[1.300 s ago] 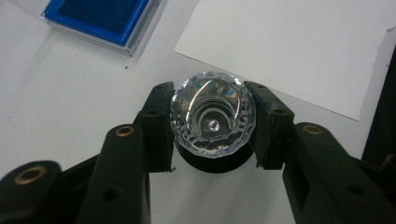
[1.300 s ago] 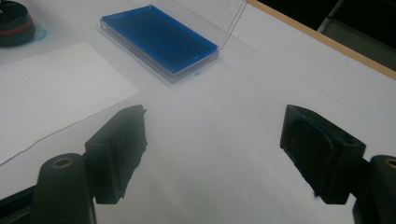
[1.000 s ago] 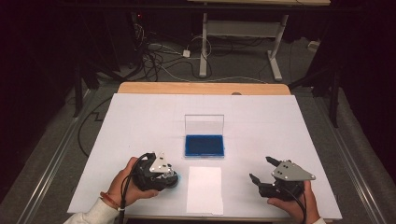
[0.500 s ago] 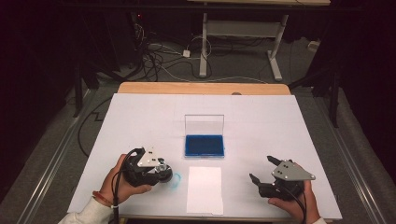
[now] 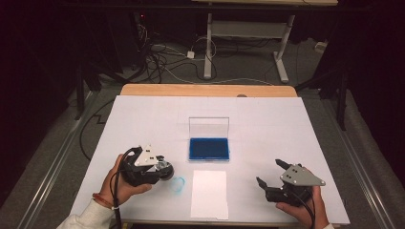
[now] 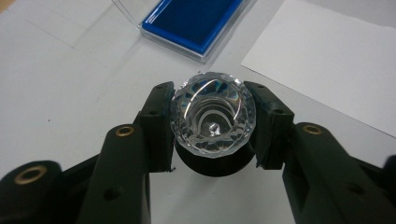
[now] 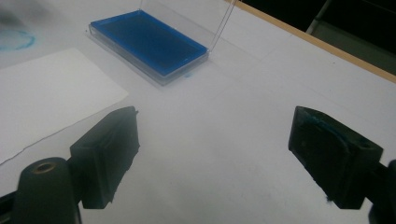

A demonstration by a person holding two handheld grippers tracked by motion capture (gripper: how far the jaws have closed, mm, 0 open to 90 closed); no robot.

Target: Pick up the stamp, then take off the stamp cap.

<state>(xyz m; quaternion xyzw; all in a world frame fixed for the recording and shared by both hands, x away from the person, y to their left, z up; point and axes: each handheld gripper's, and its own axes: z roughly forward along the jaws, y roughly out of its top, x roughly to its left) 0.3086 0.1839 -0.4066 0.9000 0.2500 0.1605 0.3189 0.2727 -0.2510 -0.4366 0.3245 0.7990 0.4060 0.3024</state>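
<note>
My left gripper (image 5: 161, 171) is shut on a stamp (image 6: 213, 114) with a clear faceted knob and a black base, at the table's front left; both jaws press on the knob's sides. Just right of it, a blue ring mark (image 5: 177, 184) sits on the white table cover. A blue ink pad (image 5: 209, 149) lies in its open clear case at the middle, with the lid (image 5: 208, 127) standing upright behind it. A white paper sheet (image 5: 209, 193) lies in front of the pad. My right gripper (image 5: 269, 172) rests open at the front right, with nothing between its jaws (image 7: 226, 149).
The white cover (image 5: 286, 124) spans the table, and a wooden edge (image 5: 205, 90) shows at the far side. Cables and desk legs stand on the dark floor beyond. The ink pad (image 7: 147, 39) and paper (image 7: 42, 98) lie ahead and left of the right gripper.
My left gripper has drawn back to the left with the stamp, uncovering a blue ring mark on the table cover. The right gripper has stayed put.
</note>
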